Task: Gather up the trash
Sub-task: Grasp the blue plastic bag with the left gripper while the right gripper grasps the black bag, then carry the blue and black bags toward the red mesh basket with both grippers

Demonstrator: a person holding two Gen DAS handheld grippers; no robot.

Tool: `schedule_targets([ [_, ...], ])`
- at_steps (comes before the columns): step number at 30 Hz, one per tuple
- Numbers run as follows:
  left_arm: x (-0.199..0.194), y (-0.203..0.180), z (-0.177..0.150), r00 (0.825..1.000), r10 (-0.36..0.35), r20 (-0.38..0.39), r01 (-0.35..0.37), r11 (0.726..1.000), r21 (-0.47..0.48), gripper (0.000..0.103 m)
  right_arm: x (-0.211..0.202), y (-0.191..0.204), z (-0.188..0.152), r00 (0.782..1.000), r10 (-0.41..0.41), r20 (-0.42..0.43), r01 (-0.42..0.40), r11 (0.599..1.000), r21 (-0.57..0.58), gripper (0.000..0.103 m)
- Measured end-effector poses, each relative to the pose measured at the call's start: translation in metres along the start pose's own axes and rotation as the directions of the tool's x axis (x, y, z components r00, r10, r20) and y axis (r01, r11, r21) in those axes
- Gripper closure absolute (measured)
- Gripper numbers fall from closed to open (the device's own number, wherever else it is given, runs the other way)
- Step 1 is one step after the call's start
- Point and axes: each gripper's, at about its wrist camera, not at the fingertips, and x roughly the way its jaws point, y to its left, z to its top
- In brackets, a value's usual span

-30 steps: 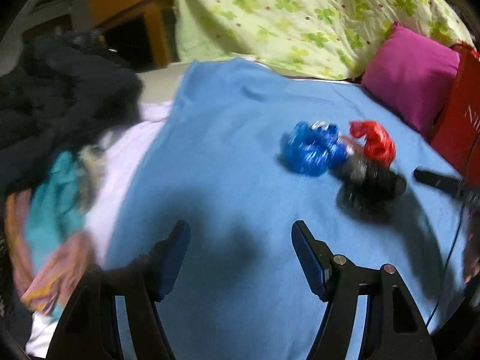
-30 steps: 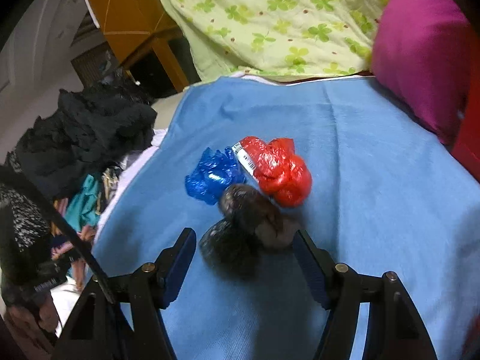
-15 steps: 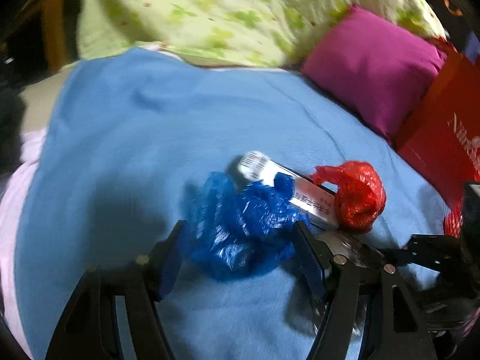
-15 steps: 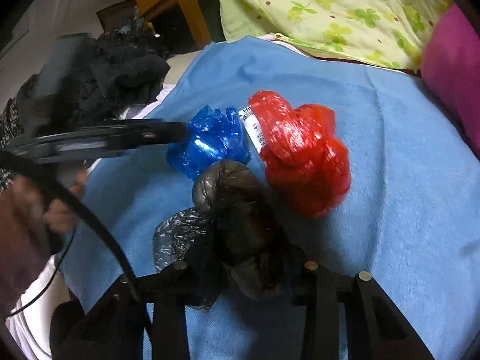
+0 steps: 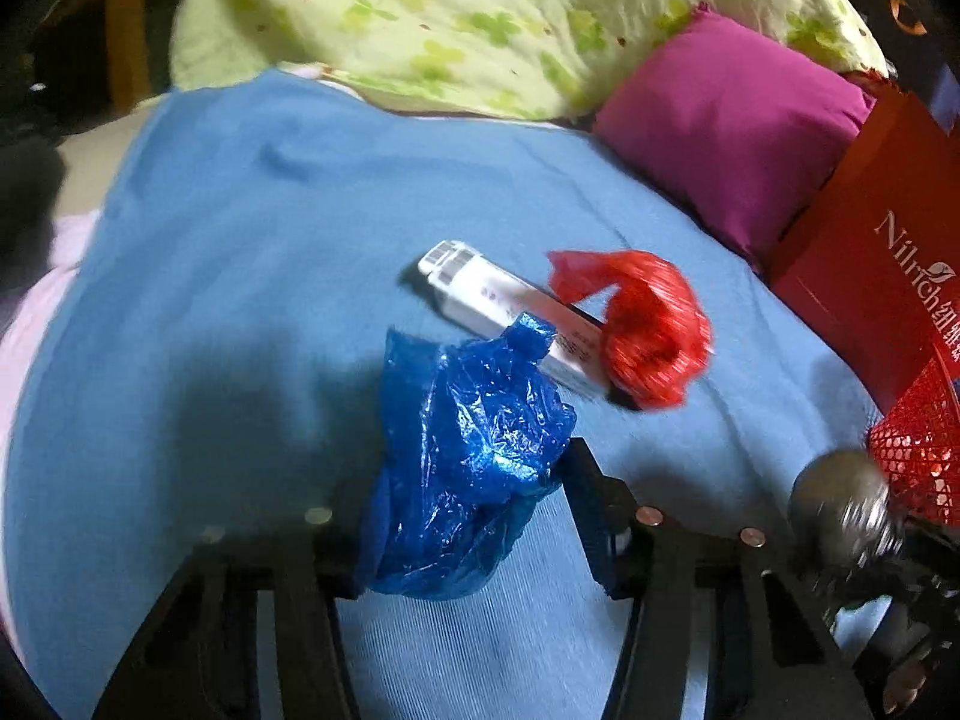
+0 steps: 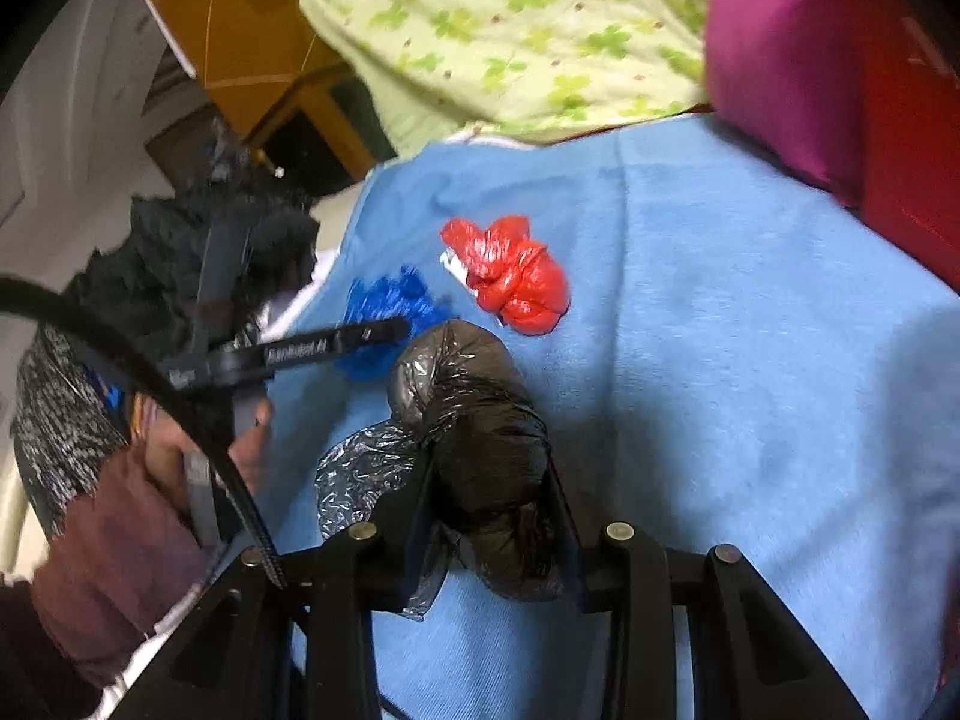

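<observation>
A home bedroom is shown: a bed is covered by a blue blanket (image 5: 252,276), a clover-print quilt (image 5: 468,18) is bunched at 12 o'clock, a magenta pillow (image 5: 732,144) is propped at 2 o'clock, and clothes (image 6: 180,252) are heaped at 9 o'clock.

Landmark: red bag (image 6: 516,285) on blue blanket (image 6: 750,372).
- Right of it: bare blanket, open passage up to magenta pillow (image 6: 774,54).
- Touching its left: white box (image 5: 498,300), blue bag (image 5: 468,468).
- Near side: black bag (image 6: 480,462).
- Far left: dark clothes pile (image 6: 180,264).
</observation>
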Motion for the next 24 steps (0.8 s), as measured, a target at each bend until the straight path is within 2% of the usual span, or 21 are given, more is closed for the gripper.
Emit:
schedule_targets([
  [3,-0.038,-0.019,-0.019,0.996,0.085,0.035,-0.085,0.996,0.021,0.047,-0.027,0.010,-0.003,0.999,-0.005,0.037,0.005,1.000,-0.002,0.065],
  [7,-0.102,-0.048,-0.040,0.981,0.154,0.118,-0.160,0.986,0.042,0.047,-0.065,0.023,-0.007,0.995,0.001,0.099,0.000,1.000,-0.002,0.065],
  [11,-0.163,-0.083,-0.055,0.947,0.244,0.209,-0.262,0.963,0.064,0.047,-0.108,0.039,-0.011,0.986,-0.002,0.169,0.006,1.000,-0.021,0.065],
  [17,-0.233,-0.130,-0.075,0.889,0.301,0.345,-0.343,0.937,0.069,0.047,-0.164,0.058,-0.017,0.966,0.003,0.259,0.008,0.999,-0.040,0.065],
  [24,-0.272,-0.170,-0.092,0.839,0.332,0.431,-0.408,0.908,0.095,0.046,-0.209,0.074,-0.025,0.942,0.008,0.336,0.018,0.997,-0.074,0.065],
])
